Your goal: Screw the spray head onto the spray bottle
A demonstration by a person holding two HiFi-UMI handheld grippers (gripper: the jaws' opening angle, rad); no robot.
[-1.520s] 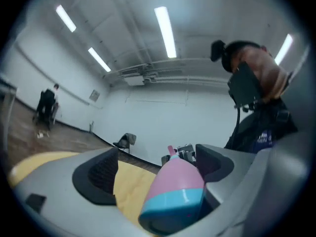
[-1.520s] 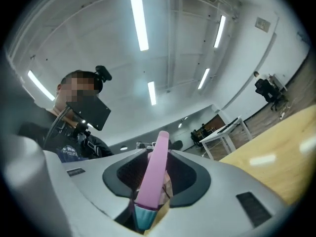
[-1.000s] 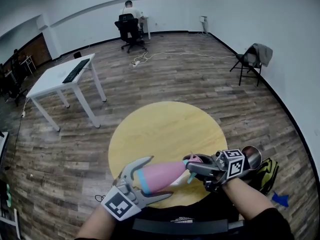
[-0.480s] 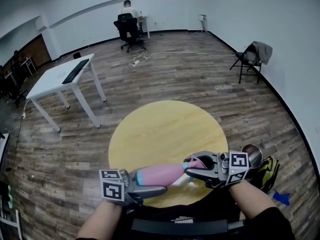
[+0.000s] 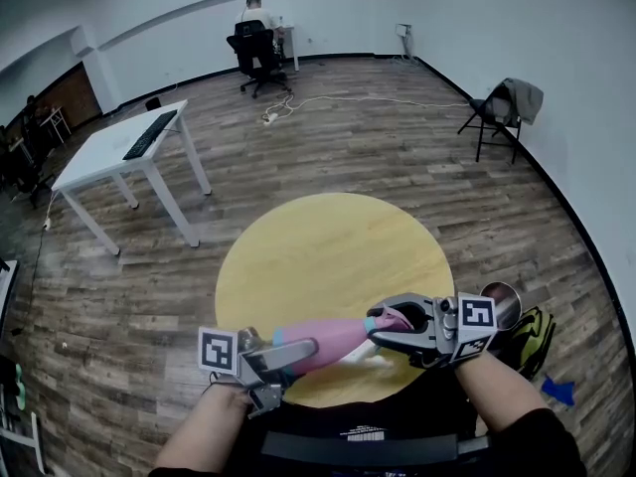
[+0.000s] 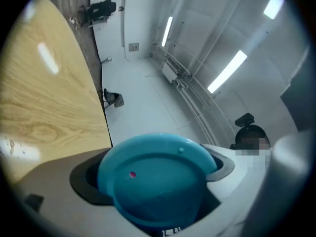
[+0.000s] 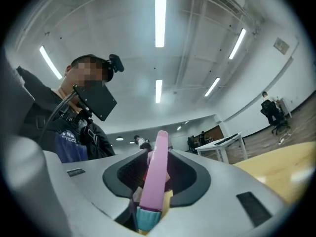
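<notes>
- While you hold the work over its near edge, one round table (image 5: 328, 246) fills the middle of the head view. A second, white table (image 5: 109, 157) stands well apart at the left, with one keyboard (image 5: 151, 135) on it.
- You have two chairs in sight. One office chair (image 5: 253, 58) stands by the back wall with a person (image 5: 256, 13) seated in it, and one folding chair (image 5: 494, 122) at the right has a garment draped over it.
- You carry two grippers. Your left gripper (image 5: 293, 358) has its jaws clamped on the bottle's blue base, which fills that gripper's own view. Your right gripper (image 5: 383, 331) has its jaws pinching the spray head, whose pink trigger stands upright between the pads in its view.
- One bottle (image 5: 323, 341), pink with a blue base, lies nearly level between the two grippers, base to your left and neck to your right.
- One spray head (image 5: 390, 318) sits at the bottle's neck and touches it. You cannot tell from these views how far it is threaded on.
</notes>
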